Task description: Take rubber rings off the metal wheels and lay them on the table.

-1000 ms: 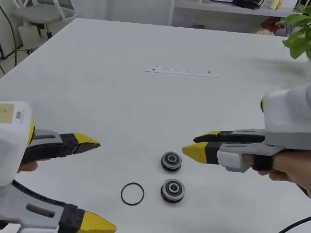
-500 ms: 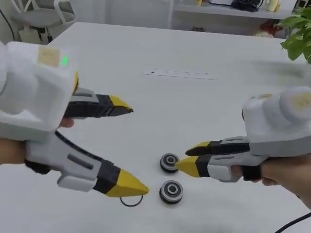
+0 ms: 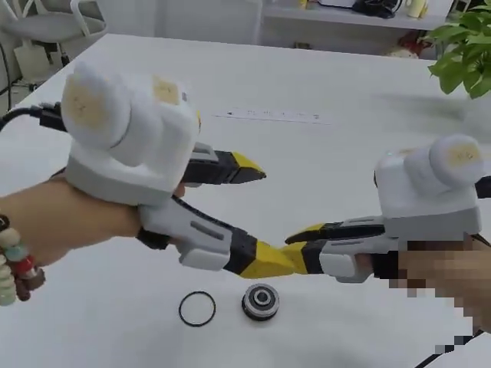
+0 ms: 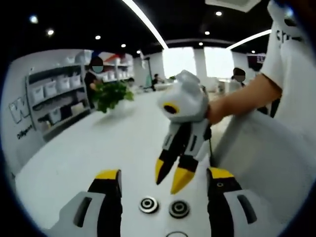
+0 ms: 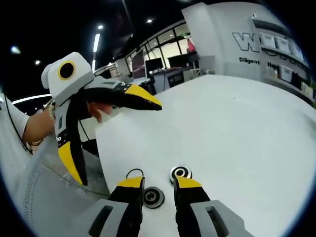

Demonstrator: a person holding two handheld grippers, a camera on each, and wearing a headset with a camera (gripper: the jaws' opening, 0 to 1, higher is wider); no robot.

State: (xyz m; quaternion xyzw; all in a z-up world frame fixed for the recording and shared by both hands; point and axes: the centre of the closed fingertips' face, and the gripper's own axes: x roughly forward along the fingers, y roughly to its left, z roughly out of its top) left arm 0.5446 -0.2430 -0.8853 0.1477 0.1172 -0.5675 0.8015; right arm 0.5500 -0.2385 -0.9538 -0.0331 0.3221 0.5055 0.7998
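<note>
Head view. Left tongs [image 3: 276, 218] spread wide and empty, held above the counter [image 3: 322, 161]. The lower jaw's yellow tip crosses in front of the right tongs [image 3: 295, 247], which are parted only a little and hold nothing. One wheel [image 3: 261, 301] lies flat on the counter below them. A loose ring [image 3: 197, 309] lies just beside it, apart from it.

Left gripper view. Own jaws wide. Wheel and second wheel [image 4: 148, 204] sit side by side on the counter beyond them. The right tongs point down over the pair.

Right gripper view. Own jaws close together but not touching. One wheel shows through the gap and the other just beyond the tips. Both look dark-rimmed, so probably still ringed, though I cannot tell for sure.

Risks, as I judge them:
- The tips are crowded, so a careless approach could knock jaw on jaw.
- An off-centre pinch could send a wheel skidding into the loose ring.
- A stretched ring could slip off a tip and spring away across the counter.
</note>
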